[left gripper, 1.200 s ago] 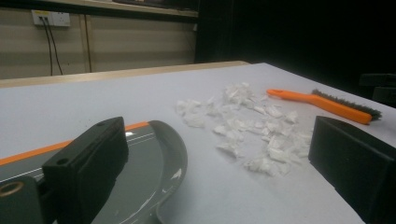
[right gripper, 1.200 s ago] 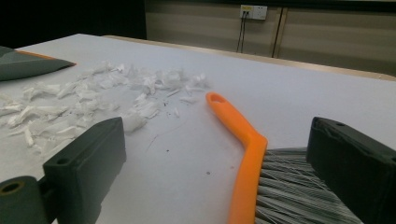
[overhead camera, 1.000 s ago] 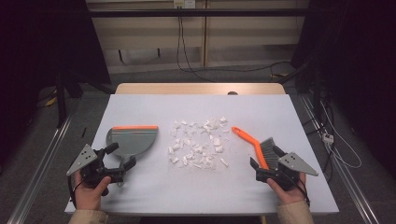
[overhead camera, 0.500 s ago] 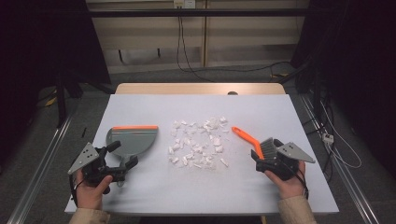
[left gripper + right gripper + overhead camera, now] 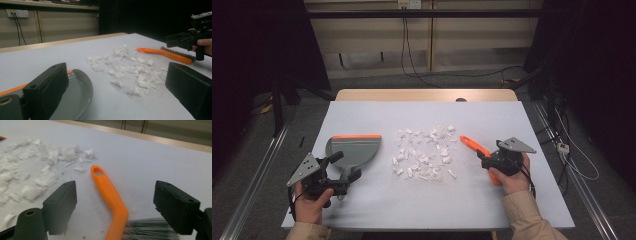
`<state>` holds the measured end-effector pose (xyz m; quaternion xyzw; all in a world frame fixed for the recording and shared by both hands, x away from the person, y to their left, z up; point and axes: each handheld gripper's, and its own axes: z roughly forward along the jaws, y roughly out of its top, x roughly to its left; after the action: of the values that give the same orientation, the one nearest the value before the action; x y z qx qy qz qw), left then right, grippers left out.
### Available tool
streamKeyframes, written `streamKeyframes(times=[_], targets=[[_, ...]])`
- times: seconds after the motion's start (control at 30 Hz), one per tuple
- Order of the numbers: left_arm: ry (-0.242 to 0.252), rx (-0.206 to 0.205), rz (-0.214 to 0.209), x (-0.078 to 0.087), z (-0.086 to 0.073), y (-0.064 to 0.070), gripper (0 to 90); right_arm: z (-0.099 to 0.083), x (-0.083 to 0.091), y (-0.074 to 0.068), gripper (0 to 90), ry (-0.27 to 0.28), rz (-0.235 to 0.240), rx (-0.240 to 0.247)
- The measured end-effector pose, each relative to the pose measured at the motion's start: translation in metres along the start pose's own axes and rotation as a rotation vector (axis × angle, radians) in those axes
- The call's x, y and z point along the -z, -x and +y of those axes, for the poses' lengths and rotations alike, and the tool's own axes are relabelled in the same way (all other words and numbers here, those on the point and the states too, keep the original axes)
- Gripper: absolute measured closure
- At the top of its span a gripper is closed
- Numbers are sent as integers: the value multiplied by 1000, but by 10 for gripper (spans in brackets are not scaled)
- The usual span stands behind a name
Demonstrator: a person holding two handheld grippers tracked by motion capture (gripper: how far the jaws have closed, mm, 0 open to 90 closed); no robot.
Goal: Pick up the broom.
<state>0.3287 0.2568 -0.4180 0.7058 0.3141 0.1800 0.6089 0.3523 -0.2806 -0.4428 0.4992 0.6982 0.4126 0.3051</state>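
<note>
A grey dustpan (image 5: 354,149) with an orange front edge lies left of a spread of white paper scraps (image 5: 424,154). My left gripper (image 5: 346,166) stands open at the pan's near side; in the left gripper view one jaw hangs over the dustpan (image 5: 81,90) and the scraps (image 5: 130,72) lie ahead. An orange-handled brush (image 5: 471,145) lies right of the scraps. My right gripper (image 5: 484,159) is open and low over it, its jaws on either side of the orange handle (image 5: 110,192), with the bristles (image 5: 150,230) just below. No jaw touches the handle.
The white table top (image 5: 427,115) has a wooden far edge (image 5: 427,95). Dark floor, cables and rails surround it. In the left gripper view the brush (image 5: 170,53) and the right gripper (image 5: 185,40) show at the far right.
My right gripper has moved forward and left from beside the bristles to over the brush, so its jaws now straddle the handle. The left gripper has barely shifted.
</note>
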Motion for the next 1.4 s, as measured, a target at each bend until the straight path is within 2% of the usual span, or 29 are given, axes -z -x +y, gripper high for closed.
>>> streamKeyframes(times=[0.17, 0.27, 0.3, 0.33, 0.37, 0.5, 0.53, 0.6, 0.73, 0.97, 1.03, 1.2, 1.3, 1.4], targets=[[0, -3, -7, -1, -1, 0, 45, 0, -13, 8, 341, -69, -4, -1], [6, 0, -9, -1, -1, -1, 45, -1, -21, 8, 369, -131, 4, 7], [6, -2, -8, -1, -1, -1, 45, -1, -25, 8, 425, -150, -10, 12], [7, -2, -9, -1, -1, -1, 45, -1, -25, 8, 425, -150, -10, 12], [7, -2, -9, -1, -1, -1, 45, 1, -28, 8, 443, -184, 1, 31], [1, -6, -9, -2, -2, -1, 45, 3, -35, 7, 480, -220, 4, 57], [-2, -7, -8, -2, -1, -1, 45, 4, -38, 8, 503, -251, 22, 48], [1, -7, -8, -2, -2, -1, 45, 4, -41, 8, 521, -273, 34, 38], [2, -6, -7, -2, -2, -1, 45, 5, -42, 11, 575, -275, 39, 18], [1, -9, -2, 0, -2, -2, 45, 8, -39, 21, 672, -271, 3, -3], [2, -10, -1, 0, -2, -2, 45, 8, -40, 24, 683, -276, 9, -4], [5, -7, -2, -1, -2, -1, 45, 10, -41, 23, 660, -279, 3, 6], [7, -2, -5, -1, -2, -1, 45, 15, -42, 24, 641, -274, 14, -15], [7, -1, -5, -2, -2, -1, 45, 18, -44, 25, 641, -297, 7, -24]])
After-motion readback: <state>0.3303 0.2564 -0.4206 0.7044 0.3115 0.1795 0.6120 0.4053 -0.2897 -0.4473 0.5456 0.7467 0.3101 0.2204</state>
